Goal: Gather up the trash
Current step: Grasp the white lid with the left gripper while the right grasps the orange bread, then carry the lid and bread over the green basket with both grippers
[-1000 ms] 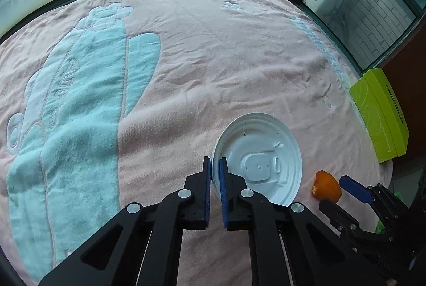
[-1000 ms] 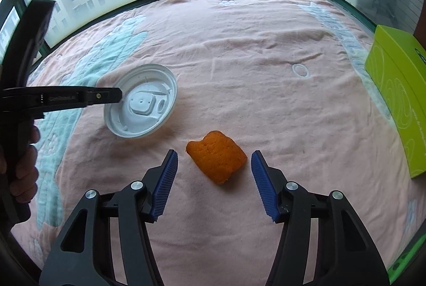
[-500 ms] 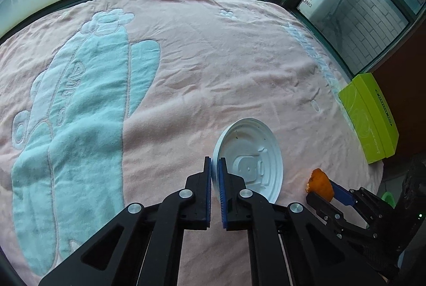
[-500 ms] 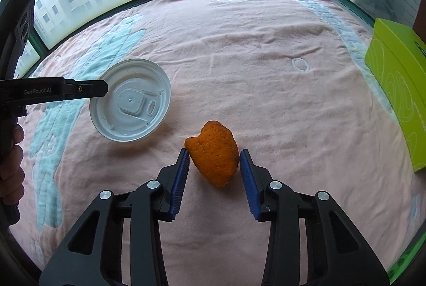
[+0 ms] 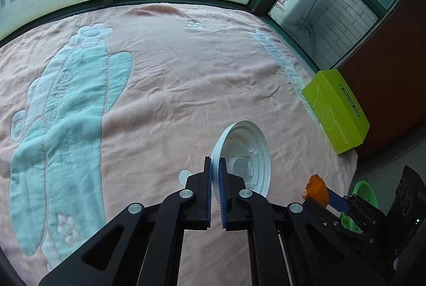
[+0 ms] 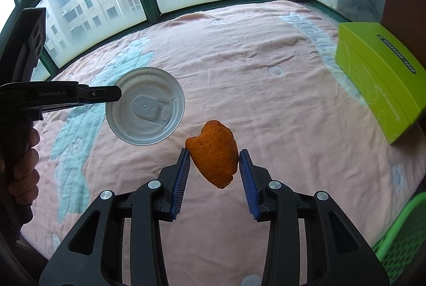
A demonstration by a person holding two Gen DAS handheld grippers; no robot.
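Both grippers' fingers (image 5: 216, 187) (image 6: 214, 166) clamped tight, tilted downward.

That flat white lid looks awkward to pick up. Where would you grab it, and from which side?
By its thin rim, coming in edge-on from the side. The white lid is a wide, shallow disc, too broad to span, but its edge slips between two pads. The left gripper is shut on that rim, carrying the lid tilted above the pink blanket.

Above the blanket (image 6: 239, 67), the cup lid (image 6: 145, 106) hangs left of the orange peel (image 6: 214, 153), the box (image 6: 378, 78) lies at its right edge, and the basket (image 6: 402, 235) sits beyond its near right corner.
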